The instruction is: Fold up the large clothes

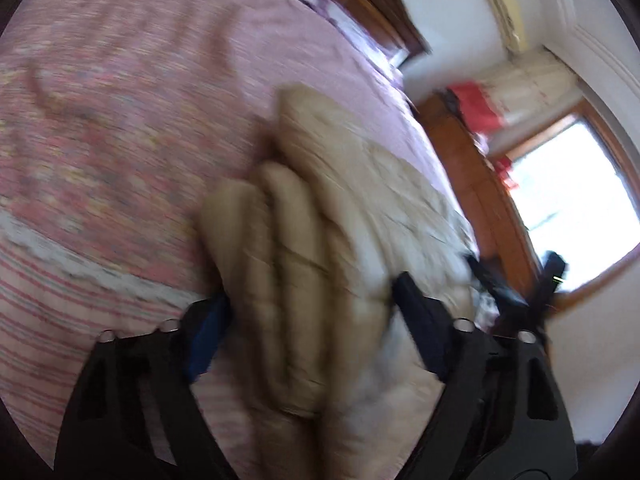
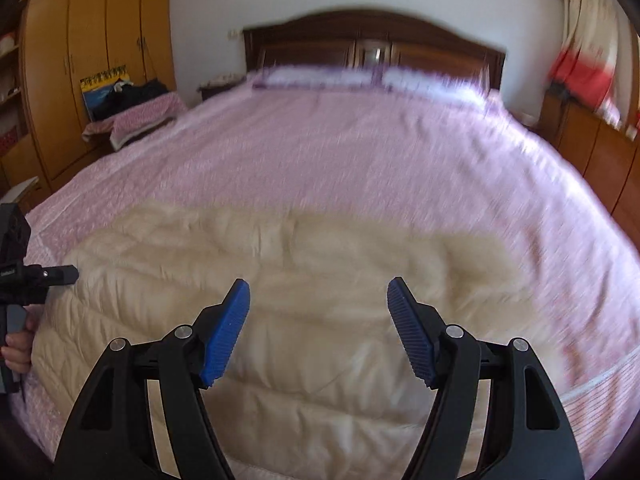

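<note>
Beige quilted puffer jacket (image 2: 280,300) lay spread on the pink bedspread (image 2: 360,152), just ahead of and under the right gripper (image 2: 318,320). Judged light, soft and bulky; the padded channels would compress and spring back, and the shell looked smooth, likely slippery, so a thin pinch could slide off. Best hold seemed a hem or a stitched seam line, or a thick bunch of padding, not a flat panel.

Left gripper (image 1: 310,312) had a puffy roll of the jacket (image 1: 296,280) between its fingers, the fabric filling the gap. The jaws stood fairly wide around the wad; whether they actually squeezed it could not be told, since the view was motion-blurred. Jacket ran forward and to the right of that claw, with bedspread (image 1: 120,120) to its left. Camera was rolled, room tilted, so the left tool was canted well off level.

Right gripper was apart, blue ribbed pads (image 2: 224,336) clear of the cloth, nothing between them. It hovered above the jacket's near portion, pointed forward toward the headboard (image 2: 372,48) and angled slightly down. Whether it touched the fabric could not be told. The left tool with the person's hand (image 2: 16,352) showed at the far left of the right claw, at the jacket's left edge. Wardrobe (image 2: 88,60) stood beyond, left.
</note>
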The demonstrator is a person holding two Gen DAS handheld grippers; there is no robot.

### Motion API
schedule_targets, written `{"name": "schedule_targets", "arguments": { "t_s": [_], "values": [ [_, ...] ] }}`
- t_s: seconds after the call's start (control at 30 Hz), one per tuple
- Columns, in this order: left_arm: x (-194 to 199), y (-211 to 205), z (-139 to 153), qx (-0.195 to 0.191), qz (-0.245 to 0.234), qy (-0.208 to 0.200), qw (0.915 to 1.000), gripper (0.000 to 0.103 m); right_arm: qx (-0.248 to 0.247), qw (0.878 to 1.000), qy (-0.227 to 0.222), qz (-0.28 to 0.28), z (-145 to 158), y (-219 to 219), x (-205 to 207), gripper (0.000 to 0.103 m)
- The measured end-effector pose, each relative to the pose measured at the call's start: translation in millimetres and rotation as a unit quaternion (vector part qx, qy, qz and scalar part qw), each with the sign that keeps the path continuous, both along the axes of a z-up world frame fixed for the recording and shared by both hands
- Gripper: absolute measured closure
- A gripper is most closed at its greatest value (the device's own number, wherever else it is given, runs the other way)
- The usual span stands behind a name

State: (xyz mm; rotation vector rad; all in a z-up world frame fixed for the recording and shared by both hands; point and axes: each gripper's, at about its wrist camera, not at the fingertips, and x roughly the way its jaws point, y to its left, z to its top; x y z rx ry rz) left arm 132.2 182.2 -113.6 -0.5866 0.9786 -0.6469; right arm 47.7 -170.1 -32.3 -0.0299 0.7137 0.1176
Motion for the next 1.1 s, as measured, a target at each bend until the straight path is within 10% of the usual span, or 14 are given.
{"name": "schedule_targets", "arguments": {
  "t_s": [0.2,1.0,1.1],
  "values": [
    [-18.2,-13.7,17.1,0.002,0.012,-0.033,0.9994,0.066,0.014,1.000,0.019,0.010,-40.6,2.0,10.5,0.031],
    [-35.2,-69.4,129.5,-0.014,0.011,-0.165,0.9862,0.074,-0.041,0.999,0.009,-0.002,-50.9,31.2,5.9,0.029],
    [-25.7,-66.3,128.4,-0.020,0.035,-0.144,0.9887,0.075,-0.004,1.000,-0.014,-0.007,-27.5,29.8,-8.9,0.052]
  ]
}}
